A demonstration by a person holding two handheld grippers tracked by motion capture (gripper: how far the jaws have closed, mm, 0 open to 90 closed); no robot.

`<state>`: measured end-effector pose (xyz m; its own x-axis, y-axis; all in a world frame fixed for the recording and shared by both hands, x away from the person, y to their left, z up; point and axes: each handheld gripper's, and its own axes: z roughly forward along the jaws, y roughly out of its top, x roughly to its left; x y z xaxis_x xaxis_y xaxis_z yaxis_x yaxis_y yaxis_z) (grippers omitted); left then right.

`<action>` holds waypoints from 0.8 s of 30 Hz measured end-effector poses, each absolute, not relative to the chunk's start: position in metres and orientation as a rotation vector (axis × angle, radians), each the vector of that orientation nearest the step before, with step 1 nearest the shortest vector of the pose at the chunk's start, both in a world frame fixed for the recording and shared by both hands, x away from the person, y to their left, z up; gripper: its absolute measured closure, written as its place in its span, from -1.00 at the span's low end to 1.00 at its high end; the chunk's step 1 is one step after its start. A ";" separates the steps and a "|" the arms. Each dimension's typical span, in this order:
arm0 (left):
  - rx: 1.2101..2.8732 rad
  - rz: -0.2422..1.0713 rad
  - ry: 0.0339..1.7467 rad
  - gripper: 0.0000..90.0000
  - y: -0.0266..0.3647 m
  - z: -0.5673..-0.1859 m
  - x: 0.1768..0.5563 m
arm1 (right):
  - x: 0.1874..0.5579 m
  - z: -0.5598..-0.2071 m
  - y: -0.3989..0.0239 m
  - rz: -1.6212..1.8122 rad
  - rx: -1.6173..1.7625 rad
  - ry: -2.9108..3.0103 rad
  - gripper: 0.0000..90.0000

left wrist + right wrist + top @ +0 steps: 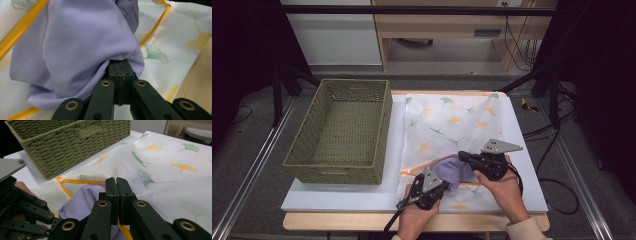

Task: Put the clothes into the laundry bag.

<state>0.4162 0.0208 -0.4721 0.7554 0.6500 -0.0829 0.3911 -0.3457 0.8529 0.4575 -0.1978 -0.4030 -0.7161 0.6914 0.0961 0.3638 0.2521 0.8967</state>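
Both sets of fingers clamped tight: left gripper (119, 65) pinching lilac cloth (75, 50), right gripper (116, 182) gripping the leaf-print mesh bag (172, 177) at its orange-trimmed opening. Cloth at lower centre of the high view, poking from the bag.

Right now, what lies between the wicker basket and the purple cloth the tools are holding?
In the high view, a bare strip of white board and the leaf-printed mesh bag's orange-trimmed edge lie between the basket and the purple cloth.

One woven basket (339, 132), one leaf-printed mesh bag (452, 120), one lilac garment (454, 170) and two hand-held grippers.
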 end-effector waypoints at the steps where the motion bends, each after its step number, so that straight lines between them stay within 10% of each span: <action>1: 1.979 0.339 0.789 1.00 0.019 -0.472 0.419 | 0.458 -0.403 -0.198 1.449 0.975 2.211 0.98; 24: 1.942 0.329 0.824 1.00 0.015 -0.474 0.440 | 0.463 -0.409 -0.196 1.410 0.999 2.228 0.98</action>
